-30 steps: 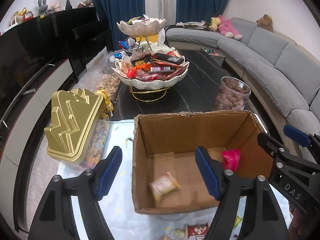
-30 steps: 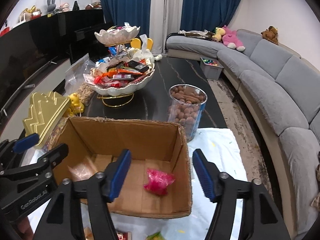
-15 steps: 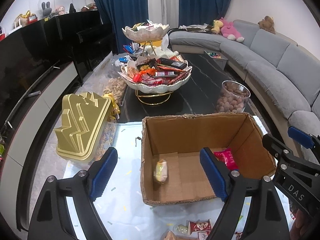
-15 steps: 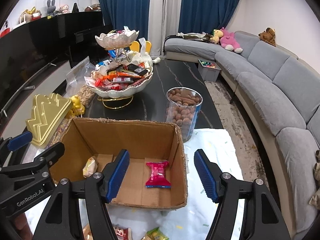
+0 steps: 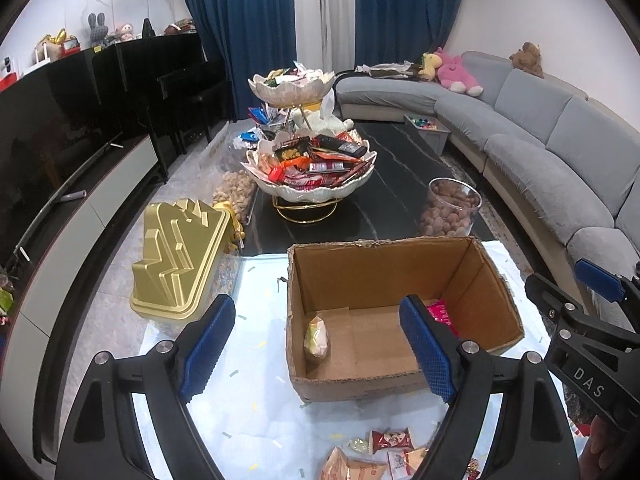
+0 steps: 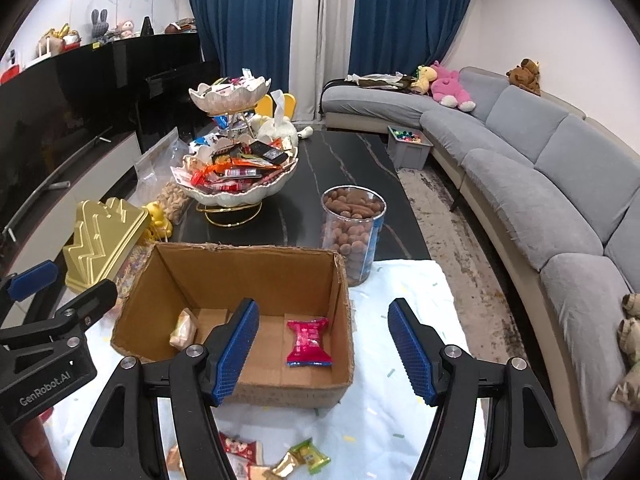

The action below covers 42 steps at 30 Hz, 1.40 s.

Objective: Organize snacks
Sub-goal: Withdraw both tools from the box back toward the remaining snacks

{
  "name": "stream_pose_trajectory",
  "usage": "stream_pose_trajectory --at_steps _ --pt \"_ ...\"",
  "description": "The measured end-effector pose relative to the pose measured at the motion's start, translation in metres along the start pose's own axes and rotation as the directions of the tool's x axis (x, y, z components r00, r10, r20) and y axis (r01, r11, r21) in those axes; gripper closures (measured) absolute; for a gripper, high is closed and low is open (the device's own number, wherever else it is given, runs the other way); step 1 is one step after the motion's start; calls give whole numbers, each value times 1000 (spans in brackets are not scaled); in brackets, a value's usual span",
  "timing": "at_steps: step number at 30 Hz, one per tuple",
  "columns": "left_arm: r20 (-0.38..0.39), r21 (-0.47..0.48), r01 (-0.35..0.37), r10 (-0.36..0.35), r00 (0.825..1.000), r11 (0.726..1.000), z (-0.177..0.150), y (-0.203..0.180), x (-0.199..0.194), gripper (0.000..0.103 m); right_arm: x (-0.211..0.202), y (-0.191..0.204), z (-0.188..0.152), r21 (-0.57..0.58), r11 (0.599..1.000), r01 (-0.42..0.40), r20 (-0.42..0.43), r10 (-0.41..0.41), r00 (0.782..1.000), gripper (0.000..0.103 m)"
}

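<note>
White-covered table (image 5: pixel 256 396), open cardboard box (image 6: pixel 256 268) with pink packet (image 6: pixel 309 342), tan packet (image 5: pixel 317 338); both grippers' jaws released, empty.

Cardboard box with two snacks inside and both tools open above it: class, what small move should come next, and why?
Probably lower one empty tool toward the loose snack packets lying on the white sheet in front of the cardboard box. The box already holds the pink packet and the pale packet.

Box (image 6: pixel 240 276) top is being left open above; floor room is being taken by pale packet (image 6: pixel 183 329) at left and pink packet (image 6: pixel 309 342) at right. Flanks are being blocked by jar (image 6: pixel 353 232) and gold tin (image 5: pixel 180 256).
</note>
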<state>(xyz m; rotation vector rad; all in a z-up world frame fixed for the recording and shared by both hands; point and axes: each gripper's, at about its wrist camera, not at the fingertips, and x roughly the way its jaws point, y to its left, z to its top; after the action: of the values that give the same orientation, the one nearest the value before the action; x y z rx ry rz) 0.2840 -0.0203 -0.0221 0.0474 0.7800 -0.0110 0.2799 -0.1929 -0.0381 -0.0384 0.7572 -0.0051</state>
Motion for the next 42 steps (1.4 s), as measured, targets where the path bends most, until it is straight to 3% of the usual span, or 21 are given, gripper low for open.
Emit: stream_pose_trajectory --at_steps 24,42 --pt "32 55 26 -28 999 998 -30 -15 -56 18 -55 -11 -36 -7 1000 -1 14 1 1000 35" --pt "-9 166 101 -101 995 981 -86 -30 -68 19 -67 -12 -85 -35 999 -11 -33 10 999 35"
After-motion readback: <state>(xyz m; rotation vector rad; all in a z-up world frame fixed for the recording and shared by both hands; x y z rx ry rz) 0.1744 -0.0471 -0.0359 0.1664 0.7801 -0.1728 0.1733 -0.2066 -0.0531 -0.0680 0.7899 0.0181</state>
